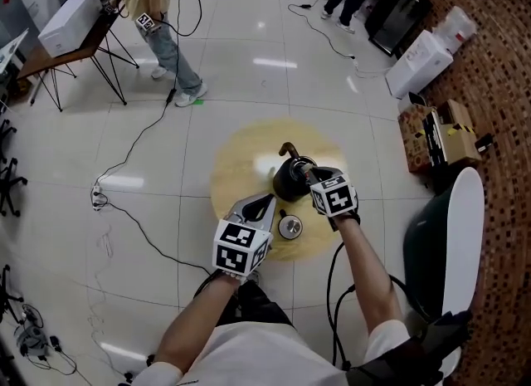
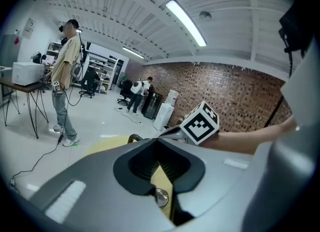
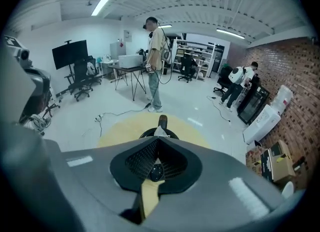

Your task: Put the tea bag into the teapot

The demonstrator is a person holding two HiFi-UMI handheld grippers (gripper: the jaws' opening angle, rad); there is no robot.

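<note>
Fingers [image 3: 136, 160] of the right gripper [image 3: 159, 139] pinch one tea bag [image 3: 159, 130] above one teapot [image 1: 289, 182].

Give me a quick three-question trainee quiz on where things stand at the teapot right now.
1. True or false: the lid sits on the teapot.
2. Which gripper pinches the tea bag? A left gripper; B right gripper.
3. Fill in: the teapot stands on a round yellow ____.
Key: 1 false, it lies beside the teapot on the table; 2 B; 3 table.
</note>
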